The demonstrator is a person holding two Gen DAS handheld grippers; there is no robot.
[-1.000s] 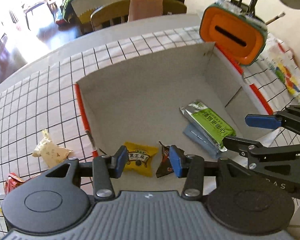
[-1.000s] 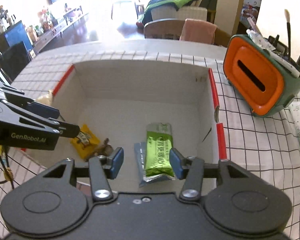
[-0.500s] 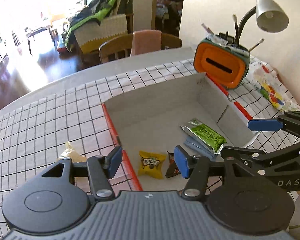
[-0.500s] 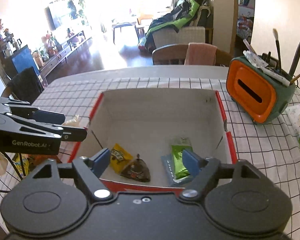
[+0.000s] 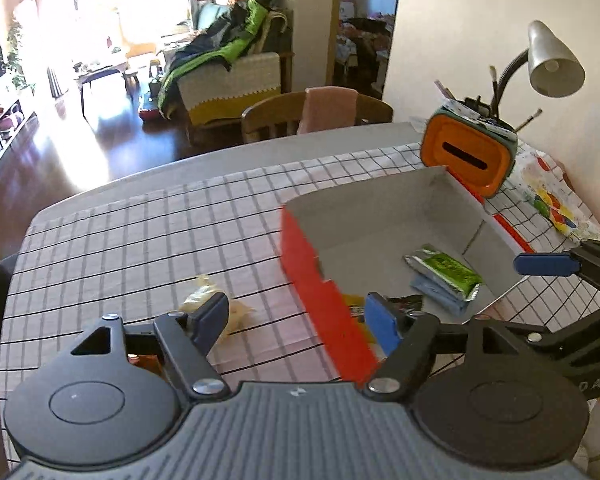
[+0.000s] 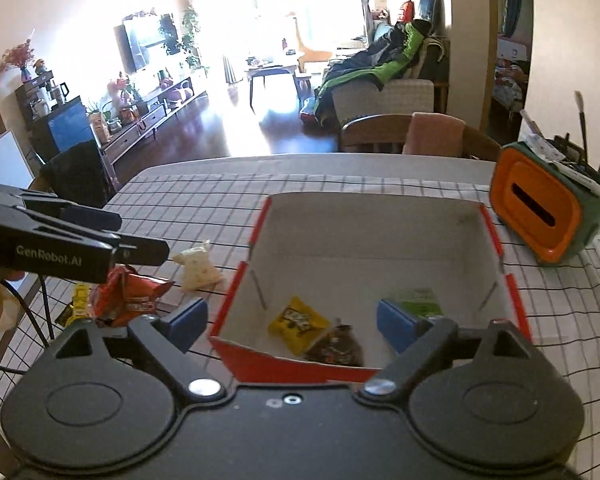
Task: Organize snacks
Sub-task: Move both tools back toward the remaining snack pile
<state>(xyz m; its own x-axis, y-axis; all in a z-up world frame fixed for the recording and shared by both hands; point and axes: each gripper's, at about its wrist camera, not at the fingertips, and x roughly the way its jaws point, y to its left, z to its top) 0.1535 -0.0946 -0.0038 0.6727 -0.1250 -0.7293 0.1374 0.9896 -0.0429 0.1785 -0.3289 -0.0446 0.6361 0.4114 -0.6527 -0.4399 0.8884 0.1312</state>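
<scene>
Now both grippers, left gripper (image 5: 296,318) and right gripper (image 6: 292,320), have just opened empty, and swinging toward nine o'clock could clip the box (image 6: 236,280) wall.

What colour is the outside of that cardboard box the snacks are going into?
Red outside, plain grey-white inside; the box shows this best in the right wrist view.

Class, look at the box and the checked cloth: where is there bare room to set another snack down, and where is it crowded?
Free: the box's far half, beyond the yellow packet and green packet; also the cloth beyond the pale packet. Crowded: the box's near edge and the cloth's near left corner around the red packet.
</scene>
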